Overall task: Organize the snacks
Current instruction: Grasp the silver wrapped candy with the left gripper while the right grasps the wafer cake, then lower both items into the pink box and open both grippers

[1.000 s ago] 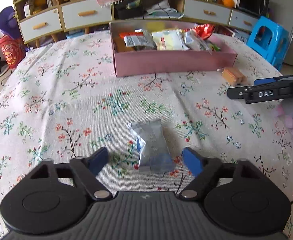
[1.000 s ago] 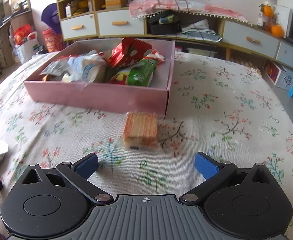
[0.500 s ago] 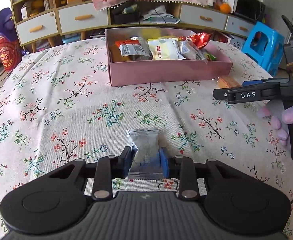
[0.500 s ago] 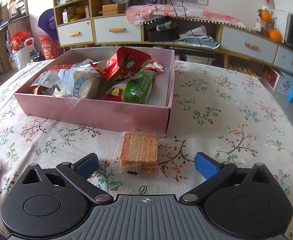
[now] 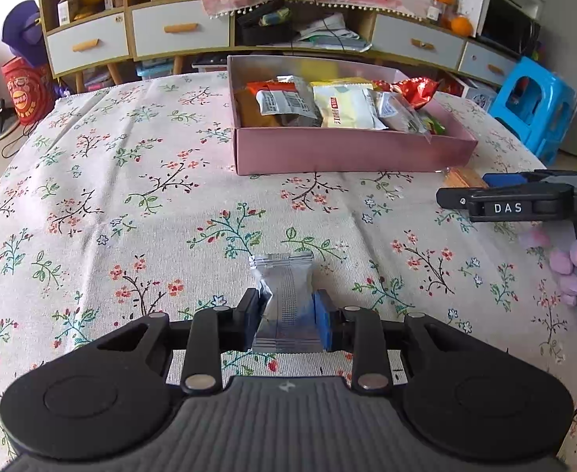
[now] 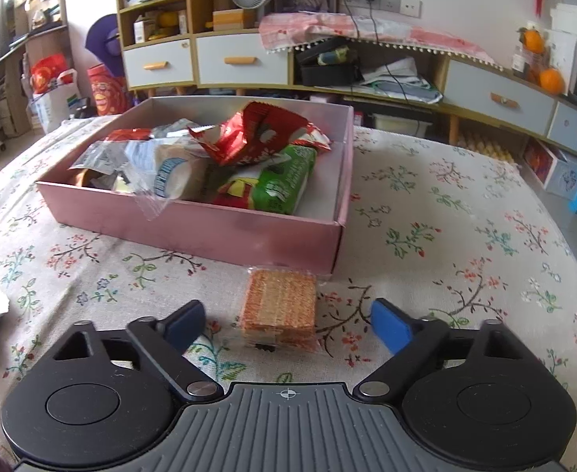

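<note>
My left gripper (image 5: 286, 314) is shut on a silver snack packet (image 5: 284, 299) and holds it just above the floral tablecloth (image 5: 131, 204). A pink box (image 5: 347, 153) with several snack bags stands beyond it. My right gripper (image 6: 286, 324) is open, its blue pads on either side of a clear-wrapped wafer biscuit pack (image 6: 278, 306) that lies on the cloth just in front of the pink box (image 6: 209, 232). The right gripper also shows from the side in the left wrist view (image 5: 516, 200), with the wafer pack (image 5: 463, 177) beside it.
Behind the table stand a low cabinet with drawers (image 5: 178, 35) and shelves (image 6: 150, 19). A blue plastic stool (image 5: 532, 106) is at the right of the table. A red bag (image 5: 26, 90) stands on the floor at the left.
My left gripper shut on the silver packet and lifted it slightly. My right gripper moved forward, so the wafer pack now lies between its open fingers.
</note>
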`<state>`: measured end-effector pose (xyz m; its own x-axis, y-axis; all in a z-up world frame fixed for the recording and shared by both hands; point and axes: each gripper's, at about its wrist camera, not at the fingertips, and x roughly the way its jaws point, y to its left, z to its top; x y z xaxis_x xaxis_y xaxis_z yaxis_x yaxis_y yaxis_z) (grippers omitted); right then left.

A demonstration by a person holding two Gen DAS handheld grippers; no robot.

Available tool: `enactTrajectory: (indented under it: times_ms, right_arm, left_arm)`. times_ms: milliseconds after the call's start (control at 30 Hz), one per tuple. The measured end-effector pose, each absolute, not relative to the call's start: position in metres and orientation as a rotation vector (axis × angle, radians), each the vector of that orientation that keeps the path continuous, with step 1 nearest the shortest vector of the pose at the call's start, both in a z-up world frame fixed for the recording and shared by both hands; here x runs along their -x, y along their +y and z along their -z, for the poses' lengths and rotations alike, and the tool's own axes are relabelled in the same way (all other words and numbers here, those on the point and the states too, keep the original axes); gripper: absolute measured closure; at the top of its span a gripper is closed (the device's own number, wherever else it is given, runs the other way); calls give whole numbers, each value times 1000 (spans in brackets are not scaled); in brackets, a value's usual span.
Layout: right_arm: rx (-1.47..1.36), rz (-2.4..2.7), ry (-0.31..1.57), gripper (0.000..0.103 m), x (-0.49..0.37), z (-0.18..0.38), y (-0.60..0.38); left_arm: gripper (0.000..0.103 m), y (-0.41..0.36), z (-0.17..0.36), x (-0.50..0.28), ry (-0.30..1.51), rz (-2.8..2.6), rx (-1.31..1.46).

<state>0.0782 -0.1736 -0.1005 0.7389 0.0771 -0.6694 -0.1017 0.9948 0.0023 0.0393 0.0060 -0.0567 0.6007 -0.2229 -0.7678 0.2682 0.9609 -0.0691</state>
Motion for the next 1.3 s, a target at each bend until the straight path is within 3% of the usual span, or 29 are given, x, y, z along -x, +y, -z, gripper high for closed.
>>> enactTrajectory:
  times_ms: [133, 300, 1300]
  right_arm:
    - [43, -118, 728, 39, -78, 98, -170]
    - [48, -142, 729, 69, -77, 95, -166]
    - [-158, -155, 623, 70, -75, 43, -186]
  left_arm:
    - [76, 7, 55, -40, 876, 284, -53]
    - [76, 9, 54, -41, 875, 280, -52]
    - [76, 9, 16, -76, 750, 260, 72]
